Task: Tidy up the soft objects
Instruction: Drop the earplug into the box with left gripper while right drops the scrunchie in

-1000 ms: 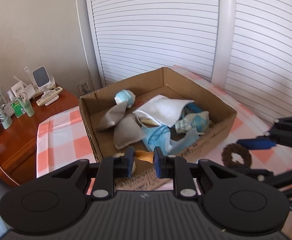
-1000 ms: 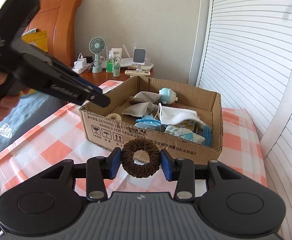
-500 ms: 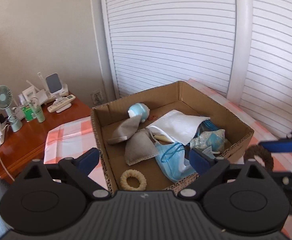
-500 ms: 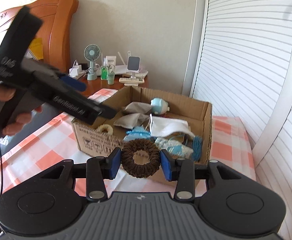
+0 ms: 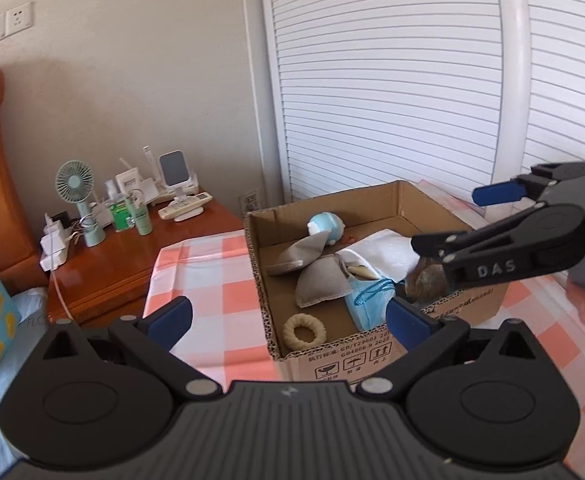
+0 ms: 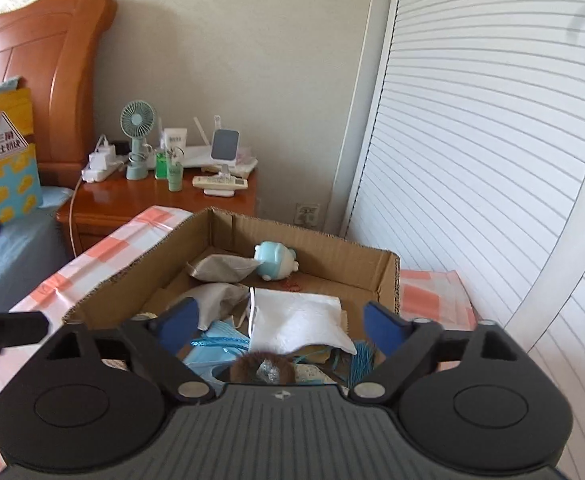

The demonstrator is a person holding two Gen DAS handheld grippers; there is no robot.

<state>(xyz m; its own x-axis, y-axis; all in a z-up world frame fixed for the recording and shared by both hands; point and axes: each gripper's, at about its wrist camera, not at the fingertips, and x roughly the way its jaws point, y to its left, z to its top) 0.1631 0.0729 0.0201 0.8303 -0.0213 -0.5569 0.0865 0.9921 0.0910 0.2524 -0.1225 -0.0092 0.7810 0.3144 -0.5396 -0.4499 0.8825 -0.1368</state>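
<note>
Brown scrunchie (image 6: pixel 261 366) now loose in cardboard box (image 6: pixel 388 276), atop the masks and cloths, no longer pinched. Right gripper (image 6: pixel 280 326) above it, jaws opening, nothing between. Left gripper (image 5: pixel 288 318) opening too, empty, cream ring (image 5: pixel 304 330) already dropped. Both items stowed; hands free for more.

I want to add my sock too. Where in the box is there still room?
In the cardboard box, bare floor shows near the front left corner, around the cream ring, and along the back wall right of the blue toy. The right side is crowded with the white cloth and masks.
</note>
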